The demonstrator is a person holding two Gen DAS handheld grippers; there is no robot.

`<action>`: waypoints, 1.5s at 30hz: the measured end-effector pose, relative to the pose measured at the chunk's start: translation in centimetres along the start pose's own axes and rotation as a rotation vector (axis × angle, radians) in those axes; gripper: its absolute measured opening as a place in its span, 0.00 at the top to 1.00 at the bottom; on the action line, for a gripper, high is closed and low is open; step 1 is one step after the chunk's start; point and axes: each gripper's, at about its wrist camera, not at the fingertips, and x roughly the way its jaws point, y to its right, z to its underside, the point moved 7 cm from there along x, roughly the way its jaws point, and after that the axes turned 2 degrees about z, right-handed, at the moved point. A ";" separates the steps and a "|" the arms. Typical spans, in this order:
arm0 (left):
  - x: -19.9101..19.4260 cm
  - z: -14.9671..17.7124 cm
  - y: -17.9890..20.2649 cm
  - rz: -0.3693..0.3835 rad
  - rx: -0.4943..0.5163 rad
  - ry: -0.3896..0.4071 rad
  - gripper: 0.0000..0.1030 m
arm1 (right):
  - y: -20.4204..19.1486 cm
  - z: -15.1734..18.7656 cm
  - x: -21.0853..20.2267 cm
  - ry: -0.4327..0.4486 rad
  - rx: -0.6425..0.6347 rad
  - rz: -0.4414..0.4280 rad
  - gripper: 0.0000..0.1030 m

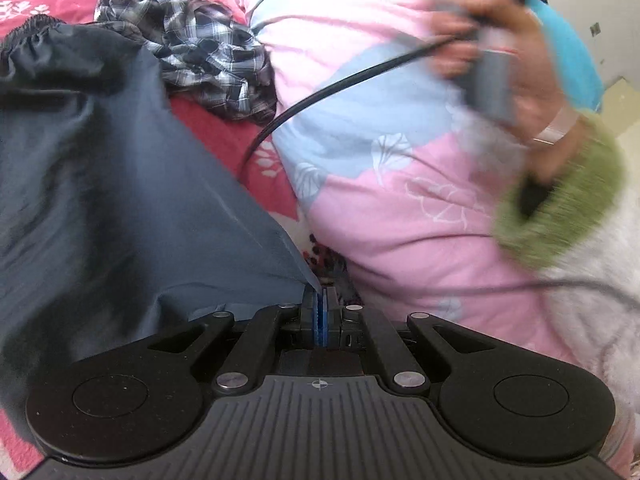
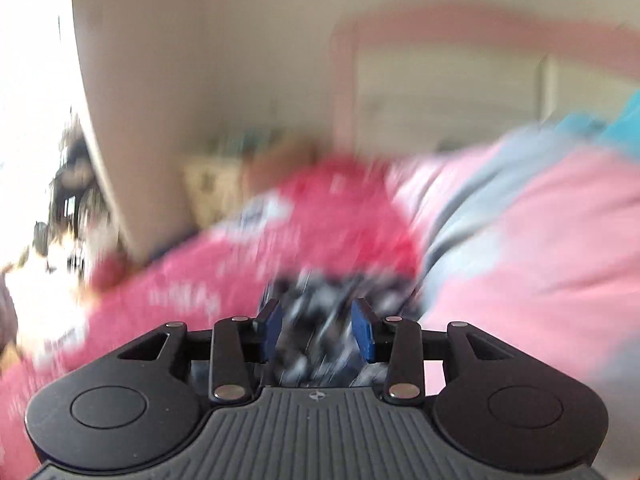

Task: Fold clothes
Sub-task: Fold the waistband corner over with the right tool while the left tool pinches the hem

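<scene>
A: Bed first. Red sheet (image 1: 224, 148) with white print, and a pink-and-blue quilt (image 1: 400, 200) bunched along its right side.

B: Noted. Largest garment?

A: Dark trousers (image 1: 100, 184), slick fabric, elastic waistband at far left. They fill the left half of the left wrist view, draped over the sheet.

B: Held?

A: Yes. Left gripper (image 1: 321, 300) has its blue pads pressed together on a corner of the trousers, right at the tips.

B: Second garment?

A: Plaid shirt (image 1: 192, 44), black and white, crumpled on the sheet beyond the trousers, touching the waistband edge and close to the quilt.

B: Right side?

A: A hand (image 1: 516, 64) grips the other tool's handle above the quilt, green fuzzy cuff (image 1: 560, 200) at the wrist, black cable (image 1: 340, 80) trailing across the quilt. All blurred.

B: Its claw?

A: Right gripper (image 2: 316, 330): pads spread wide, nothing clamped. Plaid shirt (image 2: 320, 292) shows smeared between and beyond them; contact cannot be judged through the blur.
</scene>
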 end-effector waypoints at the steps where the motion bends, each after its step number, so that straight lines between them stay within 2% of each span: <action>1: 0.0 0.2 0.1 -0.009 0.001 -0.002 1.00 | 0.8 -1.0 -2.7 0.062 0.005 0.022 0.60; 4: 0.2 0.5 0.6 -0.027 -0.005 0.005 1.00 | 2.5 -2.9 -10.9 0.197 0.034 0.068 0.58; 6: 1.1 0.2 1.4 -0.022 -0.019 0.021 1.00 | 3.1 -3.1 -16.1 0.230 0.080 0.045 0.54; 7: 1.9 0.0 1.9 -0.015 -0.031 0.023 0.91 | 3.2 -2.7 -18.6 0.242 0.093 0.045 0.51; 8: 3.0 0.0 2.4 -0.007 -0.052 0.012 0.70 | 3.3 -2.1 -20.7 0.246 0.094 0.059 0.47; 10: 5.2 -0.2 3.4 0.010 -0.092 -0.011 0.49 | 3.2 -0.4 -24.2 0.242 0.097 0.089 0.46; 12: 6.5 -0.3 4.2 0.006 -0.104 -0.014 0.44 | 3.1 2.2 -26.4 0.193 0.119 0.104 0.46; 14: 6.9 -0.3 4.7 0.027 -0.160 0.005 0.32 | 3.1 5.4 -27.6 0.123 0.162 0.107 0.46; 16: 6.9 -0.2 4.9 0.067 -0.247 0.030 0.30 | 3.3 8.9 -27.7 0.034 0.210 0.110 0.46; 19: 7.0 -0.2 5.2 0.128 -0.377 0.068 0.29 | 3.9 14.2 -27.4 -0.080 0.269 0.172 0.46; 21: 6.4 -0.2 5.4 0.199 -0.457 0.098 0.27 | 4.2 17.4 -27.2 -0.135 0.339 0.200 0.46; 24: 5.5 -0.7 5.2 0.255 -0.533 0.134 0.22 | 4.7 21.2 -26.5 -0.221 0.441 0.198 0.46; 27: 3.4 -1.1 4.9 0.252 -0.532 0.155 0.22 | 4.0 23.1 -25.0 -0.281 0.431 0.182 0.46; 30: -0.1 -0.5 4.3 0.179 -0.428 0.184 0.22 | 3.1 23.8 -23.1 -0.312 0.381 0.164 0.46; 36: -5.2 6.0 1.5 -0.141 -0.159 0.124 0.22 | 0.8 25.3 -18.1 -0.410 0.305 0.143 0.46; 37: -5.5 7.2 1.3 -0.176 -0.129 0.112 0.22 | 0.2 25.9 -17.5 -0.437 0.289 0.144 0.46; 39: -5.9 9.6 0.9 -0.224 -0.080 0.089 0.22 | -0.3 27.0 -16.3 -0.492 0.306 0.139 0.46; 41: -6.3 11.2 0.6 -0.273 -0.037 0.101 0.22 | -0.5 28.1 -15.7 -0.528 0.381 0.129 0.46; 45: -6.0 13.6 0.9 -0.375 0.099 0.105 0.22 | -1.3 29.2 -15.2 -0.545 0.303 0.195 0.46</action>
